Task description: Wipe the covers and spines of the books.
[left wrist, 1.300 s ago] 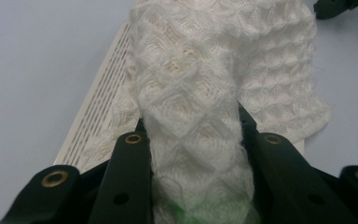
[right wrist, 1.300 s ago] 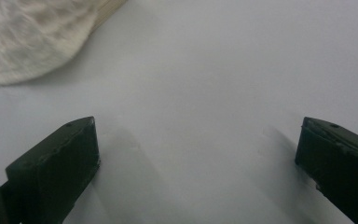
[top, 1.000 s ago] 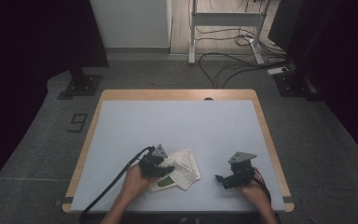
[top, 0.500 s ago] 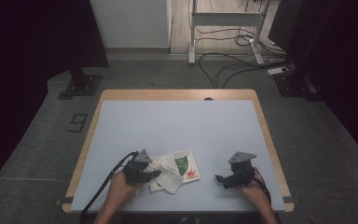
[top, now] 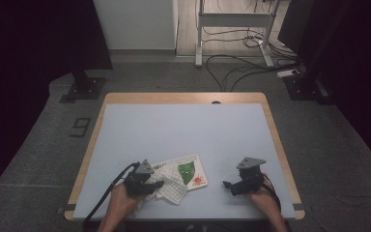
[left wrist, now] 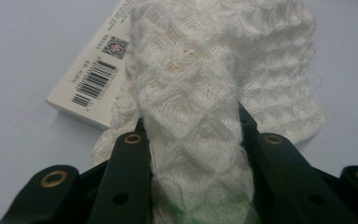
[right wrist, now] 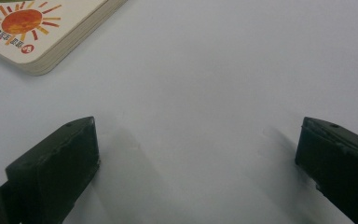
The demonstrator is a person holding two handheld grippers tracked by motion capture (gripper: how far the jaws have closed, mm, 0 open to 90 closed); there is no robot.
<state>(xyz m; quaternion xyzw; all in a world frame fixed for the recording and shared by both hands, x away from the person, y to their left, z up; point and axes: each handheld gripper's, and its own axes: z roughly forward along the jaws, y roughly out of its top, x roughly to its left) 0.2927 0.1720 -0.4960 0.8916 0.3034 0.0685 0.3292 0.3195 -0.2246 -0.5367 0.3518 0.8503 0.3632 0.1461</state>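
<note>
Left gripper (top: 155, 185) clamps a bunched fold of the white cloth (left wrist: 200, 93), which drapes over the near-left part of the booklet (top: 191, 171) at the table's (top: 183, 130) near edge. Right gripper (top: 228, 185) rests wide open on bare tabletop, right of the booklet.

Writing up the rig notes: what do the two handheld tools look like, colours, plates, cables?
Both are black handheld bodies. The left tool and the right tool each carry a grey three-cornered plate on top. A black cable trails from the left one off the near table edge; thinner reddish wires run back from the right one. In the gripper views the jaws are matt black blocks, the left pair with brass-ringed holes. No sleeves show.
</note>
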